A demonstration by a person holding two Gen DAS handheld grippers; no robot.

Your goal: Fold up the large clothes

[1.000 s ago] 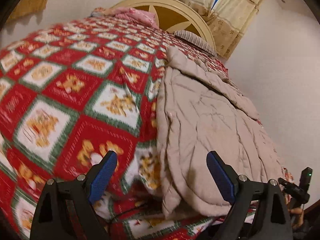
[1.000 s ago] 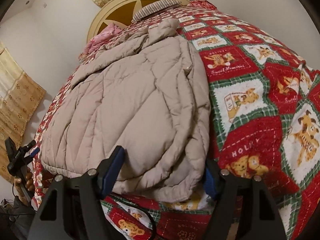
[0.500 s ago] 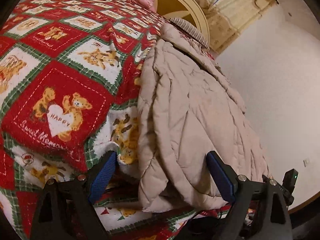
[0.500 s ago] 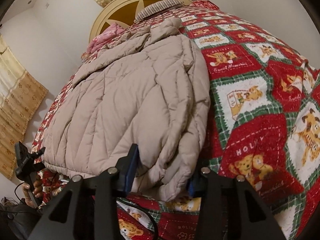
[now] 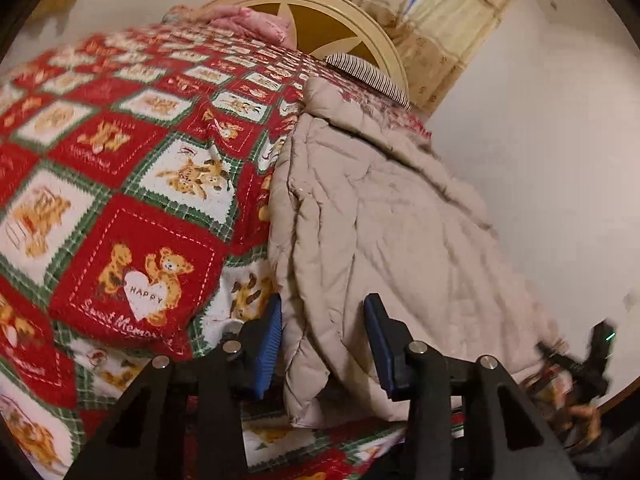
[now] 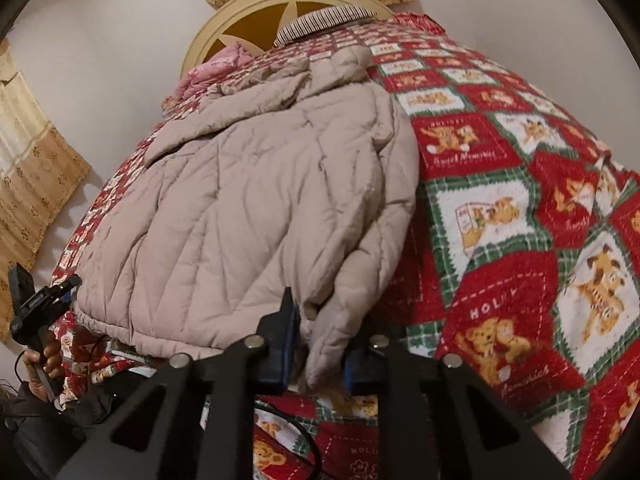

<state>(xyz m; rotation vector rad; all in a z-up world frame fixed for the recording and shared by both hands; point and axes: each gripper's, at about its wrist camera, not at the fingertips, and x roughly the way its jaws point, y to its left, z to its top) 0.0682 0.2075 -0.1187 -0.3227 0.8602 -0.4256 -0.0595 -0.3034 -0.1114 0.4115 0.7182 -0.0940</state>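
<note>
A beige quilted jacket [image 5: 380, 220] lies lengthwise on a bed, its hem at the near edge. It also shows in the right wrist view [image 6: 248, 216]. My left gripper [image 5: 322, 344] has its blue pads on either side of the hem's left corner, partly closed around the fabric. My right gripper [image 6: 318, 350] is shut on the hem's right corner, and the fabric bunches between its pads.
The bed carries a red, green and white teddy-bear quilt [image 5: 132, 208] [image 6: 520, 216]. A cream round headboard [image 5: 320, 20], a striped pillow [image 5: 364, 72] and pink bedding [image 6: 216, 72] lie at the far end. White walls and beige curtains [image 6: 28, 168] surround it. A cable [image 6: 296, 436] hangs below.
Both grippers have closed in on the jacket's hem. The right one went from wide open to shut on the fabric; the left one moved onto the hem corner and narrowed.
</note>
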